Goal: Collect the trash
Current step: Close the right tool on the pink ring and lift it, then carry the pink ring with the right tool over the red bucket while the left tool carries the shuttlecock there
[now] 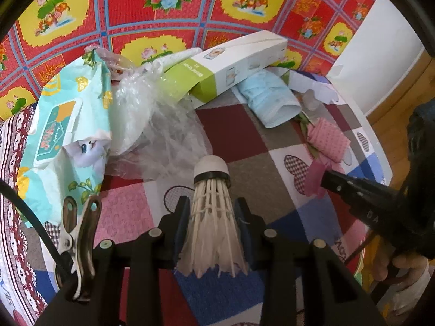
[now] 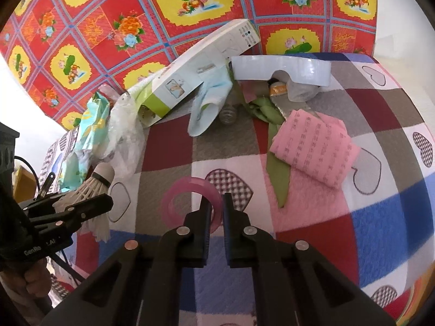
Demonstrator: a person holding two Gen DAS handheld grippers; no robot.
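Note:
A white feather shuttlecock stands cork-end forward between the fingers of my left gripper, which is shut on its feather skirt. The same shuttlecock and left gripper show at the left edge of the right wrist view. My right gripper is shut on the right rim of a translucent pink tape ring just above the checked blanket. In the left wrist view, the right gripper comes in from the right with the pink ring at its tip.
A trash pile lies at the blanket's far side: a white and green box, a wet-wipes pack, clear plastic wrap, a blue face mask, pink folded paper, a white plastic tray. A metal clip sits by my left gripper.

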